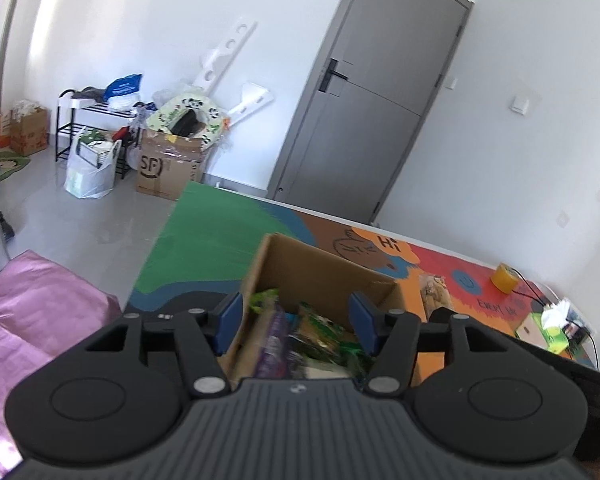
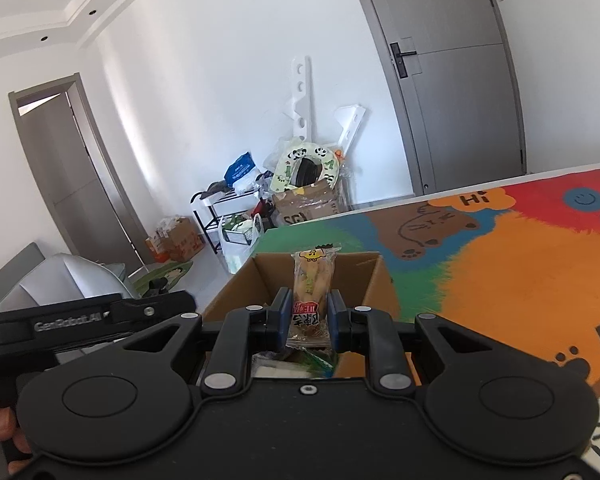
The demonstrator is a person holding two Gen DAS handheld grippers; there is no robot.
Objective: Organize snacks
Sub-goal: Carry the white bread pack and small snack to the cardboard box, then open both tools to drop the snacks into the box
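Two grippers over my cardboard box (image 2: 260,280): right gripper (image 2: 307,320) clamped on a snack packet (image 2: 312,280), left gripper (image 1: 296,320) apart, empty.

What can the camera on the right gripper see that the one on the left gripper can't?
Only the right wrist view shows the right gripper shut on a clear snack packet held over the cardboard box, an open doorway, and the left gripper's body at its left edge.

Only the left wrist view shows the left gripper open over the box with nothing between its pads, a pink sheet, a yellow tape roll and a tissue box.

Both show the box with snacks inside, the colourful mat and the grey door.
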